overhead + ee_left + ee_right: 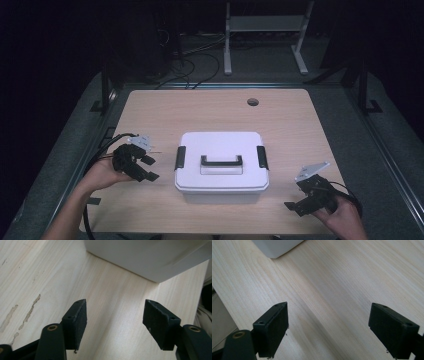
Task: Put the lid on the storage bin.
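The white lidded box [221,166], closed with 2 black side latches and 1 top handle, sits upright, ahead of the left gripper's [115,323] jaws, untouched.

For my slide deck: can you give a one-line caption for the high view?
White lidded box on a wooden table, with the open left gripper and right gripper held on either side.
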### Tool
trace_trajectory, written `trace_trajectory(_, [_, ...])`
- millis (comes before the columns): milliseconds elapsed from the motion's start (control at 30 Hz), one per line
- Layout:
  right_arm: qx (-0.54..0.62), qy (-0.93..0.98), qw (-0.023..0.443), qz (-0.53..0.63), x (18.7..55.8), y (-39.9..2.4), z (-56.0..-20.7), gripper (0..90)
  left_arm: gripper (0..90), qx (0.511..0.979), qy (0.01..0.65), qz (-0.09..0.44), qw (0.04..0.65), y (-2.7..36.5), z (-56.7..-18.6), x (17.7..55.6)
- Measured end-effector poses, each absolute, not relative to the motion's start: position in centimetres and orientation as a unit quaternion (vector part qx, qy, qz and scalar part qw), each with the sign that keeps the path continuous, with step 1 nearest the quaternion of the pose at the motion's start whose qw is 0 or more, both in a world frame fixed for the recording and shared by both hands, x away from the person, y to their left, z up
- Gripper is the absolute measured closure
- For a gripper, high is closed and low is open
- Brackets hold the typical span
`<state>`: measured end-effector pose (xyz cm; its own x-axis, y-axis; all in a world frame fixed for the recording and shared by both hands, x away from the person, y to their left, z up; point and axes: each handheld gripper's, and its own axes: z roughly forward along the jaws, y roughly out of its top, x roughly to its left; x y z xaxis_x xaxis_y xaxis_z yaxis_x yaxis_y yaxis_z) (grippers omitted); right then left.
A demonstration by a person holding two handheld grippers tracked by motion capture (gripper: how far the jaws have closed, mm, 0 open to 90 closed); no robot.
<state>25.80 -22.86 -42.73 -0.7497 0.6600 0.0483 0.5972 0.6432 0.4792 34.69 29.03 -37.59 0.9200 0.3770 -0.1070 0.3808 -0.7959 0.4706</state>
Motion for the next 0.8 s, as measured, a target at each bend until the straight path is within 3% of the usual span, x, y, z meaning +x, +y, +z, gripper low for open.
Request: trace_trajectory(800, [0.350, 0.903, 0.065, 0.238, 25.6, -23.0, -42.9, 15.6, 28.1, 0.940, 0.212, 0.016, 0.266, 30.3, -39.7, 32.7])
